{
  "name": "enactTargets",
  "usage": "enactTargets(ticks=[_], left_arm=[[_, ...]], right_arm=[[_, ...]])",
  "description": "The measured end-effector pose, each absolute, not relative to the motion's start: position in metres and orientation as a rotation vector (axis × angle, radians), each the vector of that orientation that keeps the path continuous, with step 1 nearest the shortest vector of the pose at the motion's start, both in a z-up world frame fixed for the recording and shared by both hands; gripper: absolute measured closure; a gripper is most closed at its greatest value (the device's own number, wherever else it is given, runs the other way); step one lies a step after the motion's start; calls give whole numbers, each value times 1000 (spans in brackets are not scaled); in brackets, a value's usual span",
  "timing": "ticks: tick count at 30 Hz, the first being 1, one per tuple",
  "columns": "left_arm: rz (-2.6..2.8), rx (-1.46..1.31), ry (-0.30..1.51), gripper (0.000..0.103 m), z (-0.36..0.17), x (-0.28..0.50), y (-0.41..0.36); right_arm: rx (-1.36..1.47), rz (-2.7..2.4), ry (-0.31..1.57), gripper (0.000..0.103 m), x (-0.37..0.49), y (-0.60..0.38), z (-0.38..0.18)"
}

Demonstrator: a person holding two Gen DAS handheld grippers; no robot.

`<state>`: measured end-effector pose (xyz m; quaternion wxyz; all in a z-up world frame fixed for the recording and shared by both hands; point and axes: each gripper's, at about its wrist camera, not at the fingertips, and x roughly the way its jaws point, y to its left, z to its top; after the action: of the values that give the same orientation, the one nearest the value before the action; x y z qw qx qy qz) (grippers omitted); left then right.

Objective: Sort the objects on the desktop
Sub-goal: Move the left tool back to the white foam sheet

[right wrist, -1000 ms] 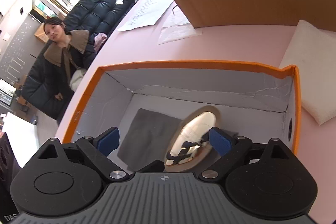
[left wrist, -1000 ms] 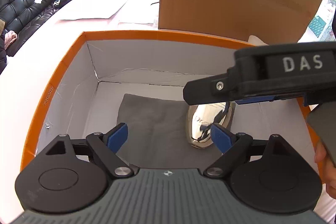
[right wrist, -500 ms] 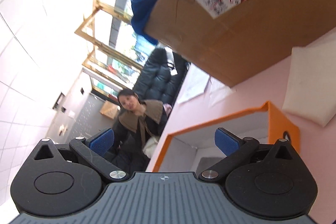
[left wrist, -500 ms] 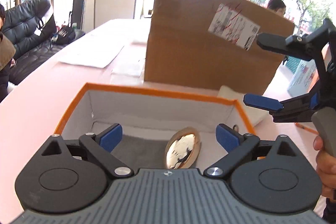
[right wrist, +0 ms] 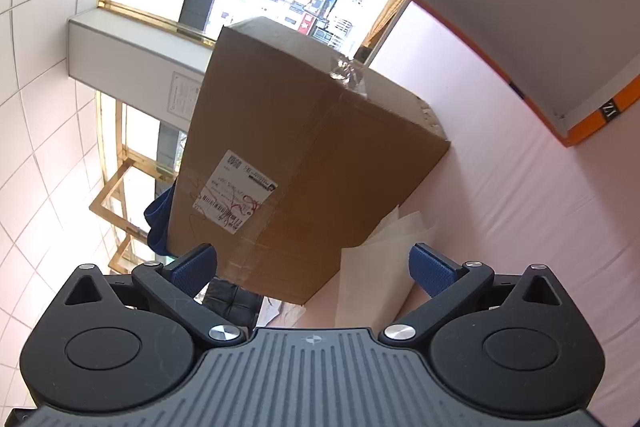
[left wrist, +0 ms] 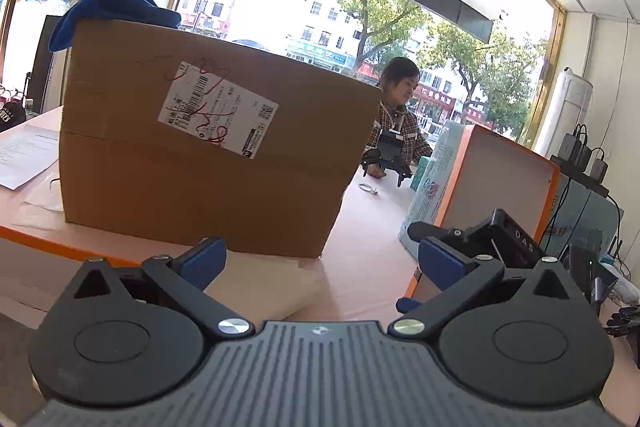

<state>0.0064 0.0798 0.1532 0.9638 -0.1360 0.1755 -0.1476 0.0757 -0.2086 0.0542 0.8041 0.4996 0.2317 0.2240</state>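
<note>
Nearest in the left wrist view, the left gripper (left wrist: 322, 259) stands wide apart with nothing between its blue, ribbed pads (left wrist: 204, 261), its black arms hinged on a grey ridged body. Under it at the near left runs the orange rim of the sorting box (left wrist: 48, 241); what lies inside the box is out of sight from here. To the right, just past the left gripper's right finger, the right gripper (left wrist: 452, 247) shows side-on, black with "DAS" on its body; its own camera shows its blue pads (right wrist: 434, 269) spread wide and empty. The table (left wrist: 372, 227) has a smooth pale pink top. In the middle of it stands a large brown carton (left wrist: 208, 143), matte cardboard with taped seams and a white shipping label scribbled in red; a blue cloth (left wrist: 116, 7) is draped over its top left corner. White paper sheets (left wrist: 24, 155) lie flat to its left. To the right an orange-edged lid (left wrist: 504, 183) stands on edge, white inside. Farther off, a person (left wrist: 400, 119) in a checked shirt sits at the table, a small metal ring (left wrist: 368, 189) lying on the table near them. Beyond are tall gold-framed windows (left wrist: 300, 11), trees and shopfronts, under a white tiled ceiling.
</note>
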Motion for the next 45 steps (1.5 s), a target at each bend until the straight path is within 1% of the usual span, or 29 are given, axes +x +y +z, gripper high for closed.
enactTargets(ticks=[4,7,9,13,15,22,26,27,28,31,34,40,41,42,43,44,45], left_arm=[[-288,-274,417,0,126,37,46],[-220,-230,499,0,96,62,29],[-169,-213,539,0,76,75,31],[-83,-253,602,1,46,96,50],[-104,-285,640,1,37,104,59],[-168,-138,693,1,28,98,53],[-192,-68,725,1,21,90,49],[-195,-61,735,3,19,88,49],[-200,-64,742,4,19,88,50],[-241,-104,746,2,17,87,58],[-261,-88,734,2,14,81,60],[-244,-90,688,2,10,69,58],[-242,-84,683,2,10,68,57],[-239,-78,677,2,9,66,57],[-235,-72,673,2,9,64,55],[-231,-67,671,2,8,62,54],[-230,-68,669,2,9,59,54]], right_arm=[[1101,421,513,0,81,-237,28],[1124,398,528,0,88,-247,14],[1143,404,552,0,94,-250,10],[1060,443,603,0,112,-236,18],[976,475,666,0,129,-220,24],[759,466,903,0,188,-158,22],[728,474,922,0,210,-141,18],[717,474,921,0,214,-137,17],[692,485,930,0,218,-132,17],[602,517,947,0,224,-119,20],[586,554,927,0,227,-119,16],[639,568,860,0,228,-121,8],[611,564,855,2,226,-118,9],[566,554,849,6,223,-115,11],[514,538,842,15,219,-111,13],[477,527,834,20,216,-109,15],[440,517,827,32,214,-108,17]])
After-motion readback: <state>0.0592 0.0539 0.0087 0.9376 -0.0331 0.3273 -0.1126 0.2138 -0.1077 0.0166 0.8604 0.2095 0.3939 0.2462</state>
